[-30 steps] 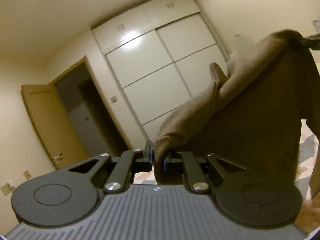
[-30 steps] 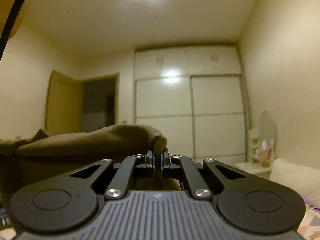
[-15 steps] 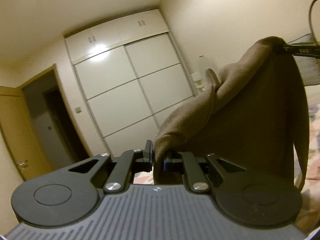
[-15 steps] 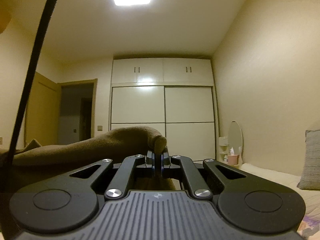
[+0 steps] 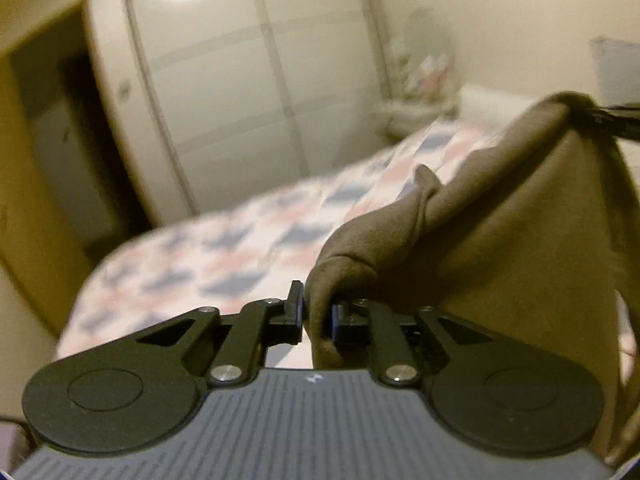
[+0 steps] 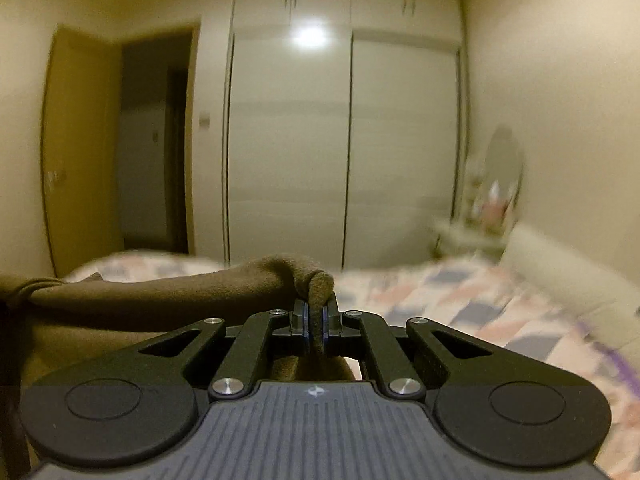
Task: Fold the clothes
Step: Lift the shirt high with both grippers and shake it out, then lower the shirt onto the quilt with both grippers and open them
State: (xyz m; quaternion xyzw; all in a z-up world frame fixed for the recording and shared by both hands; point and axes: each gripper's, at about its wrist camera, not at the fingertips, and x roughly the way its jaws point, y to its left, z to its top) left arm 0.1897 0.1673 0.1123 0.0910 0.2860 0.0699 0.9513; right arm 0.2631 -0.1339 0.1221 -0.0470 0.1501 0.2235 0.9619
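A brown garment [image 5: 520, 240] hangs in the air between both grippers, above the bed. My left gripper [image 5: 316, 316] is shut on one bunched corner of it. The cloth runs up and right from there to its other corner, where the tip of the right gripper [image 5: 612, 114] shows at the frame edge. In the right wrist view my right gripper [image 6: 316, 320] is shut on a fold of the brown garment [image 6: 160, 296], which stretches away to the left. The lower part of the garment is hidden behind the gripper bodies.
A bed with a pink, blue and white patchwork cover [image 5: 248, 248] lies below and ahead. White sliding wardrobes [image 6: 340, 140] fill the far wall. An open wooden door [image 6: 80, 152] is at the left. A small table with a round mirror [image 6: 500, 184] stands by the right wall.
Both cameras have tilted downward, so the bed now fills the lower view where ceiling and wall showed before. The garment stays stretched between the two shut grippers. The frames are motion-blurred.
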